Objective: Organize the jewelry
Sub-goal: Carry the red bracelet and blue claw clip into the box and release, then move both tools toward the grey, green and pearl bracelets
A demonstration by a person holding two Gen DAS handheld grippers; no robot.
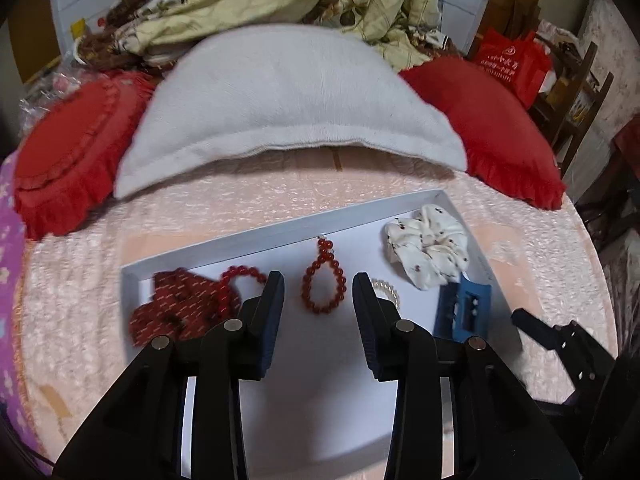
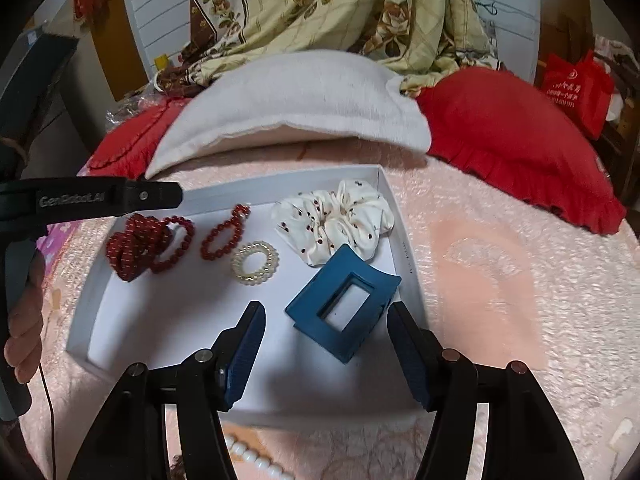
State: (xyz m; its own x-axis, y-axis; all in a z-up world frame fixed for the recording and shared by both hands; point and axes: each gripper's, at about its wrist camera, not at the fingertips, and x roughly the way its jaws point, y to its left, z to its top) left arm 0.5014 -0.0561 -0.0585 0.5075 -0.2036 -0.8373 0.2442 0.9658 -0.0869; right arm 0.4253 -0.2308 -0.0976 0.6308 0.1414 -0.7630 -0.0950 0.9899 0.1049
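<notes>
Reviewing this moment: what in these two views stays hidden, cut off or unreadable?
- Left wrist view: pearl ring mostly behind the left tongs.
- Right wrist view: white bead strand cut off by the bottom edge and the right tongs.
- Right wrist view: print on tray wall too small.

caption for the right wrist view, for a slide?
Right gripper, jaws open, hovers over a blue hair claw in a white tray of bracelets and scrunchies on a pink bedspread.

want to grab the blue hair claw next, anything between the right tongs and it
Nothing visible. The right tongs are open with the blue hair claw lying just ahead on the white tray; the scrunchie lies beyond it.
</notes>
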